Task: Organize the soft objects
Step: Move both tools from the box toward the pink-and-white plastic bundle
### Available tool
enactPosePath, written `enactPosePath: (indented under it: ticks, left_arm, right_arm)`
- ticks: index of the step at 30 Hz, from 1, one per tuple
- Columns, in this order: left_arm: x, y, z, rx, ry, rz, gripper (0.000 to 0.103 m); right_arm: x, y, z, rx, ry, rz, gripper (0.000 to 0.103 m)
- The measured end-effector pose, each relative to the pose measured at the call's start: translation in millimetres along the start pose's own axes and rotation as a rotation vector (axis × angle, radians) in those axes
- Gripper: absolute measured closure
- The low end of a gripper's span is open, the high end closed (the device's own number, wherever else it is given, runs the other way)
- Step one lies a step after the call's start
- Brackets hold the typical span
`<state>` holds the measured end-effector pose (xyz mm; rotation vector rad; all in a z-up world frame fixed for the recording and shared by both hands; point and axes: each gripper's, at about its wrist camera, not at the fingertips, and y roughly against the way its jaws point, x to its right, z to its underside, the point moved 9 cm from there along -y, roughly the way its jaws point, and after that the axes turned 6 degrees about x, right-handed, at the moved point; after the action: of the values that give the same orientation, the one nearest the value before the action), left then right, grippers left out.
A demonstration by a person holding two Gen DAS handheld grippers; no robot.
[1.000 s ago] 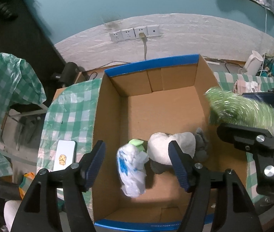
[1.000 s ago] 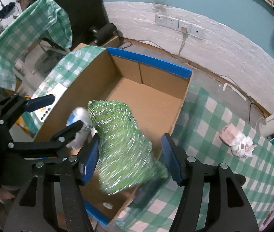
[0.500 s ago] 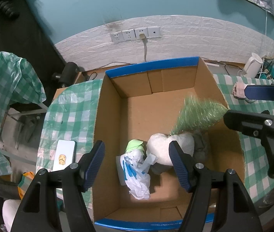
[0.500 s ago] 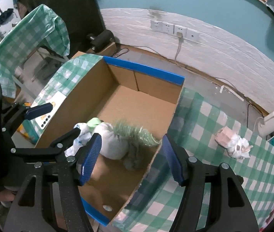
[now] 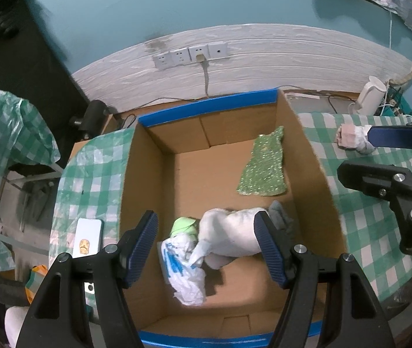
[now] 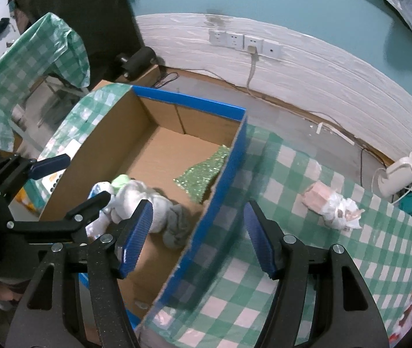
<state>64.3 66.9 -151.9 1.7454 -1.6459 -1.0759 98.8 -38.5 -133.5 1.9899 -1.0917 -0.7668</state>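
A cardboard box (image 5: 145,174) with blue-taped rims (image 6: 214,174) sits on a green checked tablecloth. Inside it lie a sparkly green cloth (image 5: 264,168) (image 6: 203,174) flat against the right wall, a white plush (image 5: 229,232) (image 6: 136,200), a grey cloth (image 6: 176,223), a light green item (image 5: 182,224) and a white-and-blue plastic bag (image 5: 182,272). My left gripper (image 5: 206,246) hovers open above the plush and bag, holding nothing. My right gripper (image 6: 197,237) stands open and empty over the box's right wall. A pink and white bundle (image 6: 330,203) (image 5: 351,139) lies on the cloth to the right.
A phone (image 5: 88,240) lies left of the box. A white kettle (image 6: 400,177) and cables sit at the table's far right corner. Wall sockets (image 5: 191,55) with a plugged cord are behind. A chair draped in checked plastic (image 5: 8,133) stands at left.
The sparkly green cloth left my right gripper, fell into the box and now lies flat by the right wall. The right gripper has drifted right, over the box wall. The plastic bag settled.
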Motion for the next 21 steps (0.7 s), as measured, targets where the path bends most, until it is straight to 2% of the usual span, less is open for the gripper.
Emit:
enactPosePath:
  ticks: [21]
  left_arm:
    - [70, -1, -27, 0.006, -0.078, 0.073, 0.032]
  right_arm:
    - [72, 20, 24, -0.003, -0.09, 0.075, 0.038]
